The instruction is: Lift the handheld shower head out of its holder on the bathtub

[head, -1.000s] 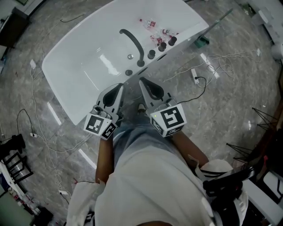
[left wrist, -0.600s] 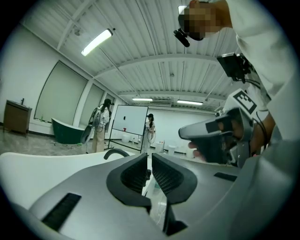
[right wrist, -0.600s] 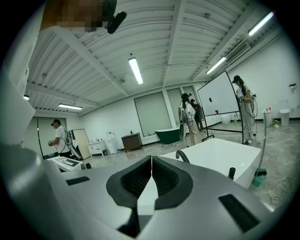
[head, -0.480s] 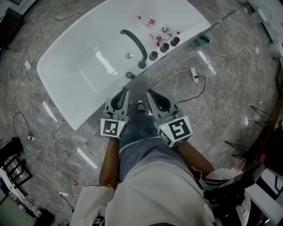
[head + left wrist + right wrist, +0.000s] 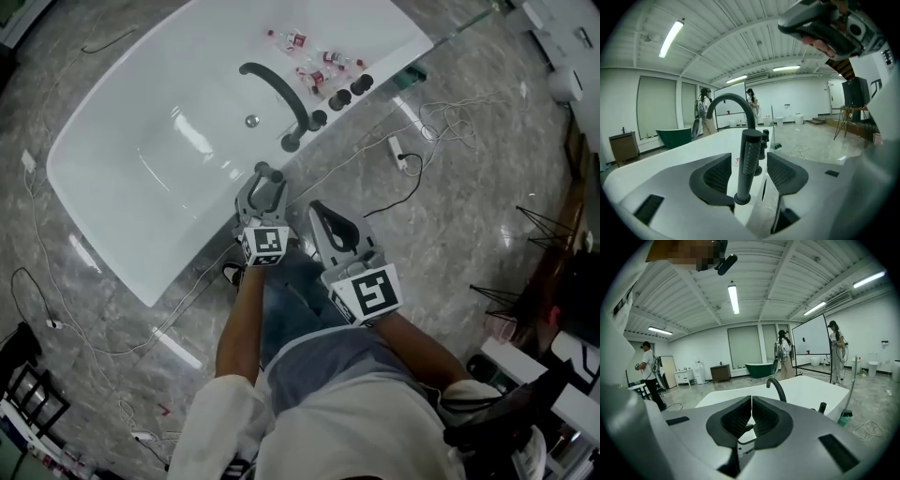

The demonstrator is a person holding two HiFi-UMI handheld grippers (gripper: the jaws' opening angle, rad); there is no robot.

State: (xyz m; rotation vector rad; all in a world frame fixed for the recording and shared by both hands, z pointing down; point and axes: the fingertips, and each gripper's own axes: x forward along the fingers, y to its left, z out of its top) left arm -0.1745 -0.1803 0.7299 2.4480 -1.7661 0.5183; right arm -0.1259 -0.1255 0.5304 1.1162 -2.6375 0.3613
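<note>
A white bathtub has a dark arched faucet and several dark knobs along its near rim. The handheld shower head, a dark cylinder, stands upright in its holder on that rim. My left gripper is at the rim, and its jaws are opening with the shower head between them. A gap shows on both sides, so the pads do not press on it. My right gripper hangs over the floor beside the tub, its jaws shut and empty.
Small red and white bottles lie on the tub rim beyond the faucet. Cables and a power strip trail on the marble floor to the right. A tripod stands at the far right. People and a green tub are far back.
Both grippers have dropped and moved forward toward the tub. The left one has reached the rim and its jaws, shut before, now stand apart around the shower head.
</note>
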